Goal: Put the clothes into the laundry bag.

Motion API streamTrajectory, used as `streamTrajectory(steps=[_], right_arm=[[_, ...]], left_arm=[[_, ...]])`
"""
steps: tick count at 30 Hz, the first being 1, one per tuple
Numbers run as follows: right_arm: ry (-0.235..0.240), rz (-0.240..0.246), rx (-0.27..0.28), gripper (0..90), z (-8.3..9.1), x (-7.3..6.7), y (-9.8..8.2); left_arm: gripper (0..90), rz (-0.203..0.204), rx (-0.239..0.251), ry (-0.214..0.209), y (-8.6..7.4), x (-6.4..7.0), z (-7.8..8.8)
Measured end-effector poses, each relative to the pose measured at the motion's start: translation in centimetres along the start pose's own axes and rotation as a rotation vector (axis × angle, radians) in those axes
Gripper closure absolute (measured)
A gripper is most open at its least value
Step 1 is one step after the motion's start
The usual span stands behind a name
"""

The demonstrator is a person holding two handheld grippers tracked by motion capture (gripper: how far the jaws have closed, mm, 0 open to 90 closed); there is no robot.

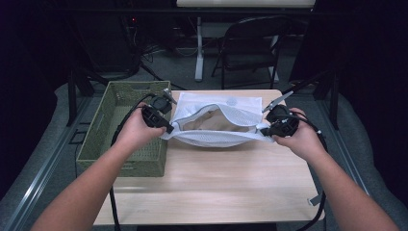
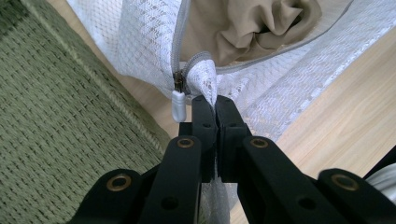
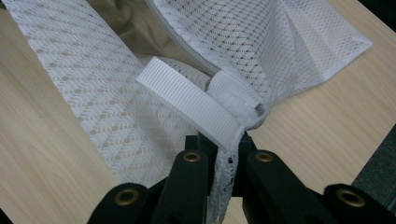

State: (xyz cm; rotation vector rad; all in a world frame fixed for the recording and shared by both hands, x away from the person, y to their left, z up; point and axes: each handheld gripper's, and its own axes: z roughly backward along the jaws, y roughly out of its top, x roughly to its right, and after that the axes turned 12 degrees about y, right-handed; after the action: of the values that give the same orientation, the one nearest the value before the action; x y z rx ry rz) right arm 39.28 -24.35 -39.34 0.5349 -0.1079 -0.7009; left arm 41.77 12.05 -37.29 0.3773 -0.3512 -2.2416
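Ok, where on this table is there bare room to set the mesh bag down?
The widest bare wood is the near half of the table, between the mesh laundry bag and the front edge. A narrower strip runs along the right edge. It is crowded on the left, where the green woven basket overhangs the edge, and at the far middle under the bag.

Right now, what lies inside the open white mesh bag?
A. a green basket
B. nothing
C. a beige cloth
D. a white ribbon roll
C: through the open zipper of the mesh bag, a crumpled beige cloth shows inside, while both grippers pinch the bag's ends.
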Motion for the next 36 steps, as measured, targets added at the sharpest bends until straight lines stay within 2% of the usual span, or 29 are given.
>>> streamTrajectory(steps=[5,17,26,32,36], right_arm=[[-0.007,-0.009,-0.011,88.7,0.5,0.4,0.8],[-0.018,-0.035,-0.035,88.7,1.0,1.8,3.1],[-0.037,-0.059,-0.028,88.7,1.0,2.7,4.0],[-0.052,-0.055,-0.022,88.7,1.2,2.9,4.6],[-0.065,-0.051,-0.009,88.7,1.2,2.9,5.0]], left_arm=[[88.4,0.021,-0.002,-0.001,0.6,-0.4,0.1],[88.5,0.051,-0.021,0.029,2.6,-1.9,0.0],[88.5,0.07,-0.016,0.035,3.3,-2.8,0.2],[88.5,0.078,-0.014,0.035,3.5,-3.2,0.4],[88.5,0.087,-0.003,0.049,3.8,-3.6,0.6]])
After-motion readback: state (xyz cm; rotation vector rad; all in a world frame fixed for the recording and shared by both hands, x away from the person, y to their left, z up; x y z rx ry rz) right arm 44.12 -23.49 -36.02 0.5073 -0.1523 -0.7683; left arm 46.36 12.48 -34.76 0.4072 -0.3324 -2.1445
